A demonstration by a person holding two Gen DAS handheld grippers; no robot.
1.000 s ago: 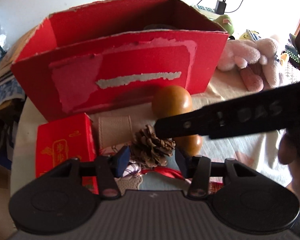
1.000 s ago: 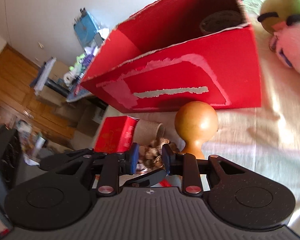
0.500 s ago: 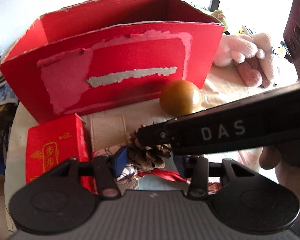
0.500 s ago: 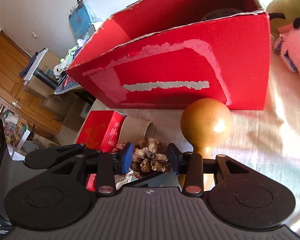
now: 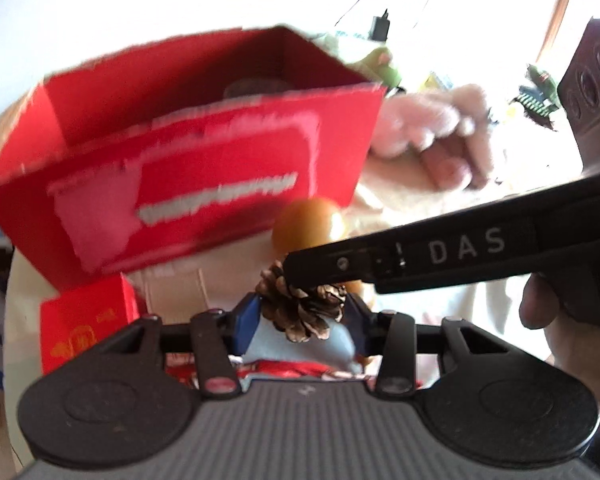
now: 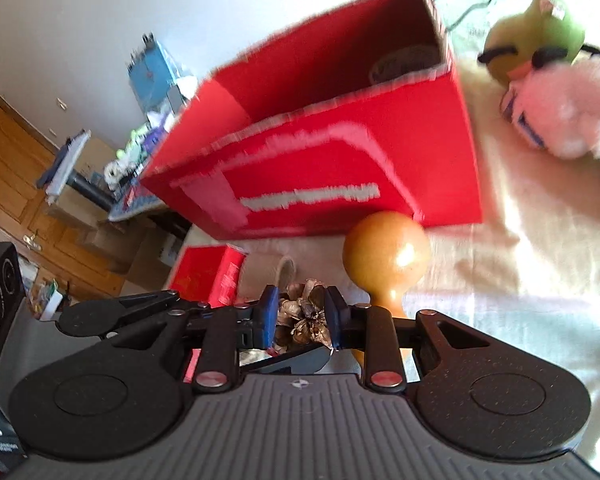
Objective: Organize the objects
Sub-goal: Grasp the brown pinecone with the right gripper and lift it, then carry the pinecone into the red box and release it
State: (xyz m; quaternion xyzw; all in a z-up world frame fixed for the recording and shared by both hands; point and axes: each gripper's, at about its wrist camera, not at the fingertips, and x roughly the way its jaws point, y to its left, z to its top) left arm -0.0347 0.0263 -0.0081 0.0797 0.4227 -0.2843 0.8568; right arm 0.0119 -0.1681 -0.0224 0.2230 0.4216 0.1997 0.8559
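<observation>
A brown pine cone (image 6: 303, 318) is clamped between the blue pads of my right gripper (image 6: 302, 317), lifted a little off the cloth. In the left wrist view the same pine cone (image 5: 303, 309) hangs from the right gripper's black finger (image 5: 380, 262), between the open pads of my left gripper (image 5: 303, 318), which do not touch it. A big open red cardboard box (image 6: 340, 168) stands behind, with a round dark object inside. A wooden gourd (image 6: 386, 256) stands just right of the cone.
A small red box (image 6: 206, 276) and a beige burlap roll (image 6: 276, 274) lie left of the cone. A pink plush (image 6: 564, 112) and green plush (image 6: 536, 36) sit at the right. A red ribbon packet (image 5: 296, 366) lies under my left gripper. Shelves and a wooden door stand beyond the table's left edge.
My right gripper has closed on the pine cone and lifted it. Both views have risen and tilted, so the box interior shows more.
</observation>
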